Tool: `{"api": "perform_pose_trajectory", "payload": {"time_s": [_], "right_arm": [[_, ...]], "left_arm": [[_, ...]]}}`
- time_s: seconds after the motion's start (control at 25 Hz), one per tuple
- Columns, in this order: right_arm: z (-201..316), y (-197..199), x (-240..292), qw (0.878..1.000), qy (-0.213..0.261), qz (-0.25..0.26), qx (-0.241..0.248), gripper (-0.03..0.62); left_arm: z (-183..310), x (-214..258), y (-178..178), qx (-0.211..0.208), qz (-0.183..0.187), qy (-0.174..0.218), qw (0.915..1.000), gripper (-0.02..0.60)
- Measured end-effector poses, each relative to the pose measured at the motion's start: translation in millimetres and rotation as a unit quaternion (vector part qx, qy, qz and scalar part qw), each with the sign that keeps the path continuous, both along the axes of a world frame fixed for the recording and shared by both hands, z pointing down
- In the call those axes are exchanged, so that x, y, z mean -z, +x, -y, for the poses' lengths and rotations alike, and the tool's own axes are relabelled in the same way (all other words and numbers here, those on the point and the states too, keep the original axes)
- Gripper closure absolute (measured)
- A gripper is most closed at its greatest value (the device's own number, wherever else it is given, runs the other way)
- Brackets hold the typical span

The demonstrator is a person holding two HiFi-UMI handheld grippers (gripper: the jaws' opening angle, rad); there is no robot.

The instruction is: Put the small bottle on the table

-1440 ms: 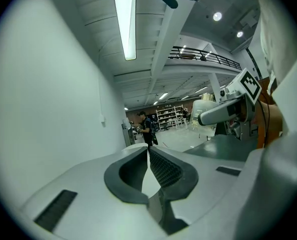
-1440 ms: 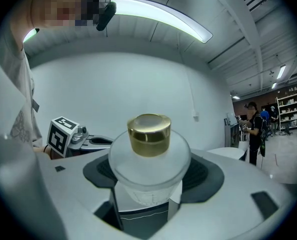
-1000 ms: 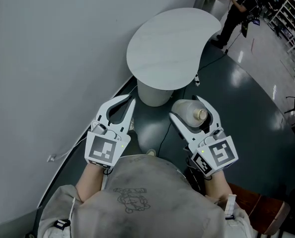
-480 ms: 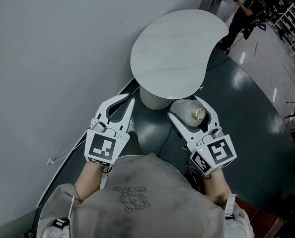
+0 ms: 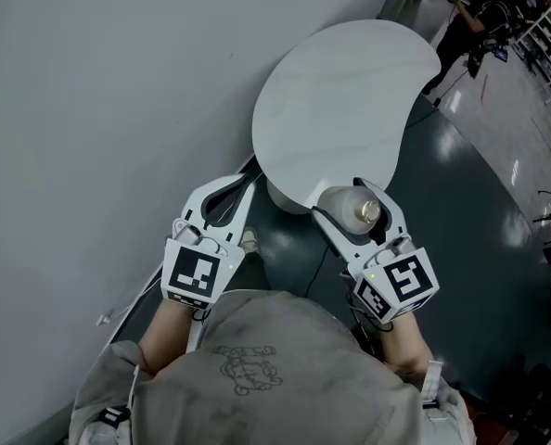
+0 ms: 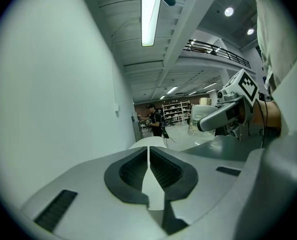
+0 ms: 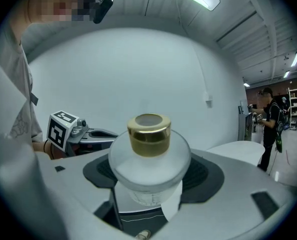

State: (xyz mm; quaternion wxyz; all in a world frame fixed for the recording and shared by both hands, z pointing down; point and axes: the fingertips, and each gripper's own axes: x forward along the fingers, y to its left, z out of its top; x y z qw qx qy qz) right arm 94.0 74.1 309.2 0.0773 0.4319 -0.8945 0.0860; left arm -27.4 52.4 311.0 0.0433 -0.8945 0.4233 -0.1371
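The small frosted bottle [image 5: 348, 206] with a gold cap [image 7: 148, 133] stands upright between the jaws of my right gripper [image 5: 344, 200], which is shut on its round body [image 7: 149, 165]. It hangs over the near edge of the white rounded table [image 5: 340, 91]. My left gripper [image 5: 247, 188] is to the left of it, beside the table's edge, with its jaws closed together and nothing between them [image 6: 148, 156]. The left gripper view shows the right gripper [image 6: 222, 117] holding the bottle [image 6: 195, 124] off to the right.
A plain grey wall [image 5: 99, 91] runs along the left, close to my left gripper. The table's white pedestal [image 5: 285, 197] stands on a dark floor with a thin cable [image 5: 313, 260]. A person [image 5: 480, 21] stands far behind the table, near shelving.
Both grippers have come closer to the table. The bottle, which was over the floor short of the tabletop, now overlaps its near edge. Both grips are unchanged.
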Motion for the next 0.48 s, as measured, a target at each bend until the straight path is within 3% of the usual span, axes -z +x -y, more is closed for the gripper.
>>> {"api": "perform_pose_trajectory", "payload": {"time_s": [0.48], "right_arm": [[116, -43, -3, 0.999, -0.011, -0.017, -0.033, 0.26]], "left_arm": [[112, -11, -44, -0.022, 0.001, -0.01, 0.9997, 0.555]]}}
